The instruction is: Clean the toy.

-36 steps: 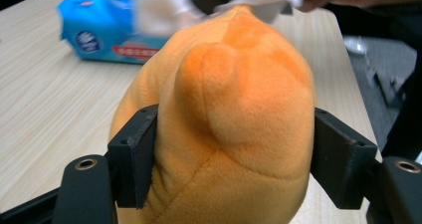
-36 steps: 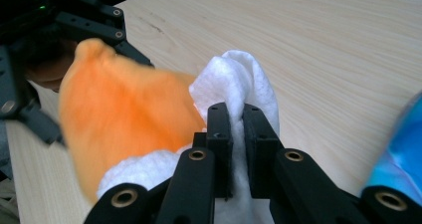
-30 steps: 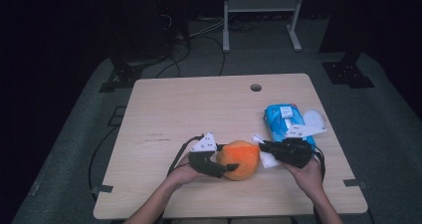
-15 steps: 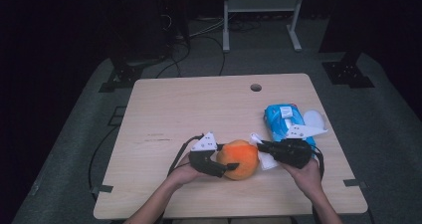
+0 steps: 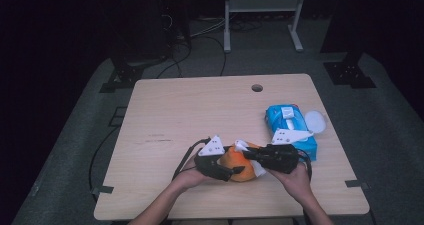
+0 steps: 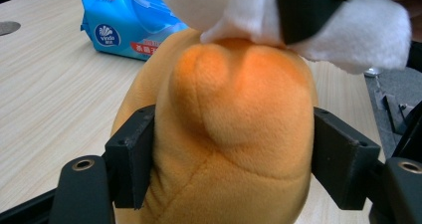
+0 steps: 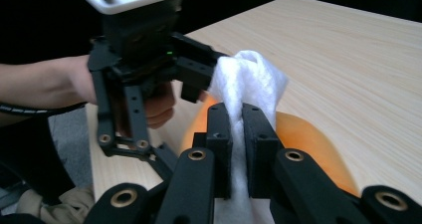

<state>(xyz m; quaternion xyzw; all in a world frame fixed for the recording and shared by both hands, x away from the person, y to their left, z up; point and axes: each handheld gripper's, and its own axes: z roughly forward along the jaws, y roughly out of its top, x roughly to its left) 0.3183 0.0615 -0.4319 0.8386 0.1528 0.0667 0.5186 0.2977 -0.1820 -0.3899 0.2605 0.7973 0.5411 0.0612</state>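
High view: the left gripper is clamping an orange plush toy near the table's front edge, while the right gripper is pressing a white wipe onto the toy's top. Compared with the frames a second and half a second ago, the toy is sitting in the same spot and the grippers have barely shifted, so the wiping seems to be going on in small strokes, not finishing. A blue wipe pack is lying just behind the right gripper.

Left gripper view: both jaws are pressing into the toy's sides, holding it steady; the wipe is resting on its top, with the pack well behind.

Right gripper view: the jaws are standing nearly closed, pinching the wipe between them over the toy. The left gripper is facing it closely.
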